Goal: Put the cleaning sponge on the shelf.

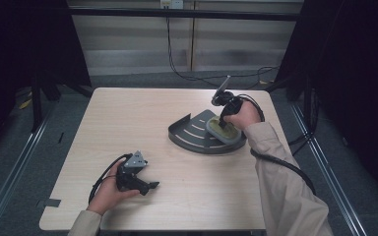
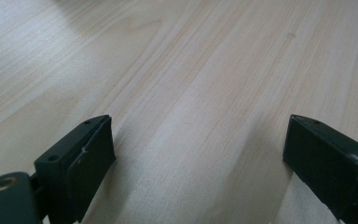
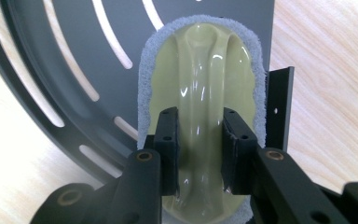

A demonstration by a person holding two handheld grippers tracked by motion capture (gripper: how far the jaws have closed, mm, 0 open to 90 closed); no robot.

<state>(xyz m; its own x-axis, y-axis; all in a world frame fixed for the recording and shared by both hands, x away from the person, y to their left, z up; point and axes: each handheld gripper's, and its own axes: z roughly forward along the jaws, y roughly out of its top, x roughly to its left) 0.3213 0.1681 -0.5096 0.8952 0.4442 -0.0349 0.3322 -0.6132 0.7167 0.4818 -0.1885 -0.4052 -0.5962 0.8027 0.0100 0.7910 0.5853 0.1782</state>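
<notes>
A pale green scrubber with a grey pad rim [image 3: 200,60] lies on a dark grey quarter-round slotted rack [image 1: 192,132] at the table's right middle. My right gripper [image 3: 200,154] points down and is shut on the raised glossy handle ridge of the scrubber [image 1: 222,130], one pad on each side. My left gripper [image 1: 150,186] rests low over the table near the front left, held by a hand. Its jaws stand wide apart in the left gripper view [image 2: 198,154], with bare wood between them.
The light wooden table [image 1: 142,113] has free room across its left and back. Black cables trail from both grippers and run down the back wall. The rack's upright wall [image 3: 279,112] stands just right of the scrubber.
</notes>
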